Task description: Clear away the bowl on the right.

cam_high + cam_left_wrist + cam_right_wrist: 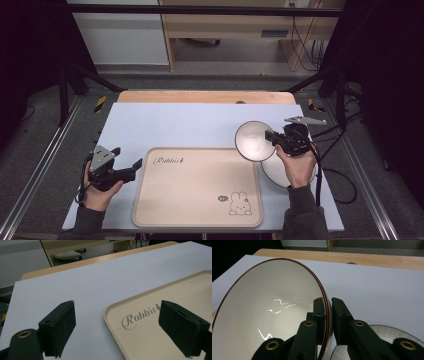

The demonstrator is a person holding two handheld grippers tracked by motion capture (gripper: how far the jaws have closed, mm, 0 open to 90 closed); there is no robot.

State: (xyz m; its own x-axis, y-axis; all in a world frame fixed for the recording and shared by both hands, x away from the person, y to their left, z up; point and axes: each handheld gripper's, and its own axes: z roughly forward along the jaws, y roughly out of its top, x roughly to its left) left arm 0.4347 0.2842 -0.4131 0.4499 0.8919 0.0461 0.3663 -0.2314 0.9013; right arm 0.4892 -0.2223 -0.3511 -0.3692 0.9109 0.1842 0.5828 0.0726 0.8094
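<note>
Right gripper [274, 138] is clamped on the rim of a white bowl [254, 141], 1 jaw inside and 1 outside, holding it tilted above the table [200, 125] just past the tray's [197, 187] far right corner. A plate [280, 172] sits under that hand. Left gripper [127, 157] hovers wide open by the tray's left edge, holding nothing. Tray reads "Rabbit" [140, 317], with a bunny drawing [240, 204].

A lab: black frame rails [50, 145] and loose cables [345, 180] surround the table [200, 125].
</note>
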